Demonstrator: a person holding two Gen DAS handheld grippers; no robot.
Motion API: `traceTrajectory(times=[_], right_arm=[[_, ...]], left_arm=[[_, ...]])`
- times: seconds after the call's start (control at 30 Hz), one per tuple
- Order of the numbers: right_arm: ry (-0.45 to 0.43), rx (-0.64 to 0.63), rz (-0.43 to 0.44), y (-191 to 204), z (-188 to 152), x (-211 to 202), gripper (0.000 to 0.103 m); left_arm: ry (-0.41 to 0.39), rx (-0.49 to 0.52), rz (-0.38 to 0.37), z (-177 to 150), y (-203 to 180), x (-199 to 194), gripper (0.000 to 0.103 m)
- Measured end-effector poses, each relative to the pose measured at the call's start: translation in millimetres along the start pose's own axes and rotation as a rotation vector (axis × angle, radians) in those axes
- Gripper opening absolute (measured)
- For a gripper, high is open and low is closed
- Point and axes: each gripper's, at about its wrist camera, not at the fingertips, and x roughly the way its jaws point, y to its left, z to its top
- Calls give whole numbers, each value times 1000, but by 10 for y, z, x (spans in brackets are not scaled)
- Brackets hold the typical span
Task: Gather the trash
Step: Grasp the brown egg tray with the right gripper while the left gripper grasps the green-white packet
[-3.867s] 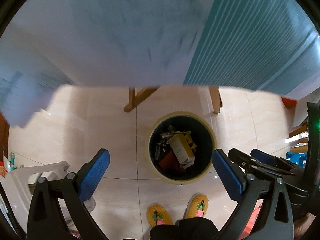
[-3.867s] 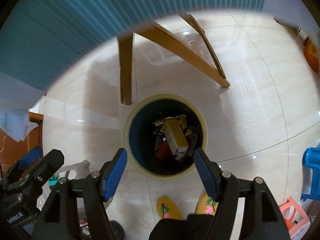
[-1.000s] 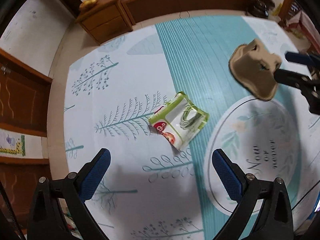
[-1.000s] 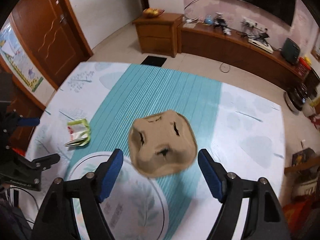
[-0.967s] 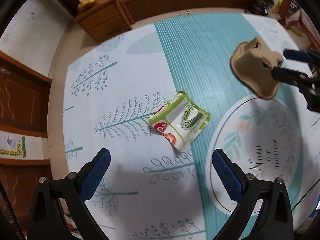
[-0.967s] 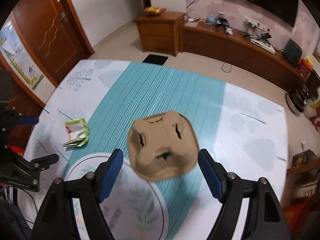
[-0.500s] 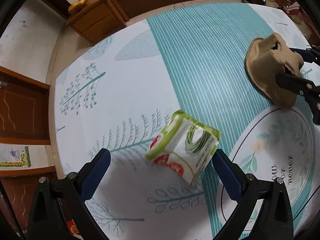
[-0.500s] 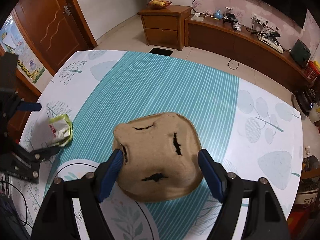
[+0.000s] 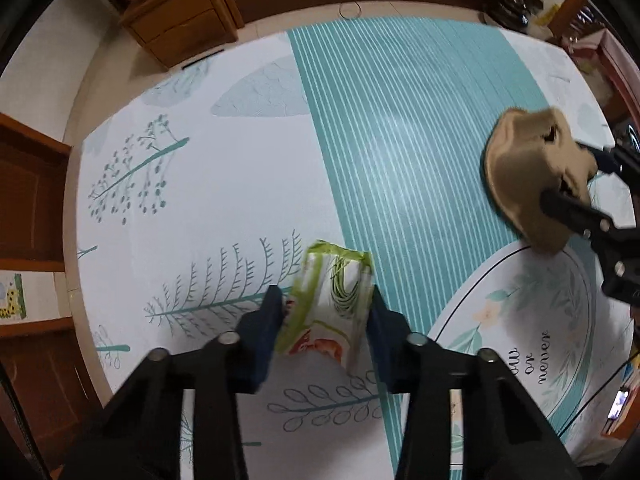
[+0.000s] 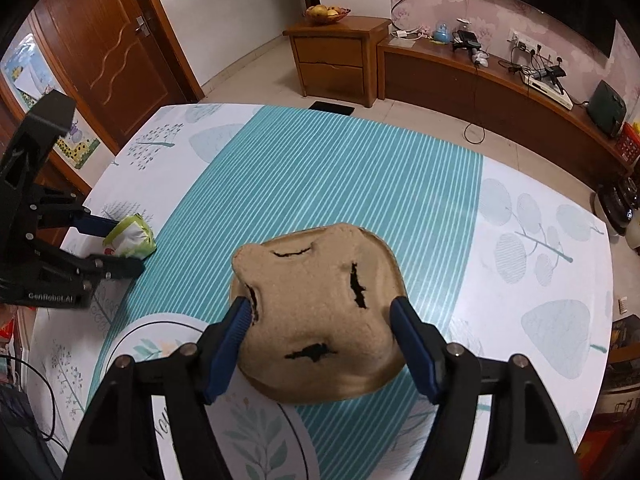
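Note:
A crumpled green and white wrapper (image 9: 332,300) lies on the patterned tablecloth (image 9: 400,140). My left gripper (image 9: 324,320) points straight down over it, jaws closing, both blue pads touching the wrapper's sides. The right wrist view shows the same wrapper (image 10: 130,236) at far left, between the left gripper's (image 10: 120,244) fingers. A brown moulded-pulp tray (image 10: 316,300) sits upside down on the teal stripes. My right gripper (image 10: 322,320) straddles it, jaws closing, with its pads against the tray's two sides. In the left wrist view that tray (image 9: 524,176) is at the right edge.
The table's near-left edge runs close to the wrapper. Beyond the table stand a wooden cabinet (image 10: 336,56) with a fruit bowl, a long low sideboard (image 10: 480,80) with cables and devices, and a brown door (image 10: 108,52). A black cable (image 10: 40,400) hangs at the left.
Both grippers left the trash bin for the table. The left one came down over the wrapper and closed from wide open onto it. The right one sank around the tray and narrowed.

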Motion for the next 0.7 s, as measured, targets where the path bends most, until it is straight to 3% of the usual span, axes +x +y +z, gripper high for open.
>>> traceTrajectory(times=[0.07,0.17,0.47,0.7], right_arm=[[4,3,5,27,-30,-19,70],[12,4,18,96,-96,-50,70],[-10,135,81,242,-351,-364,70],[-62,225,133,415,-560,-809,70]], left_arm=[[-10,-21,-11,-37,7,-48,20],[-15,-62,-24,-118,1,-104,16],[-78,-151,-41,-653,-225,-494,12],[-171,-178,-58,-1098,-445,-1131,12]])
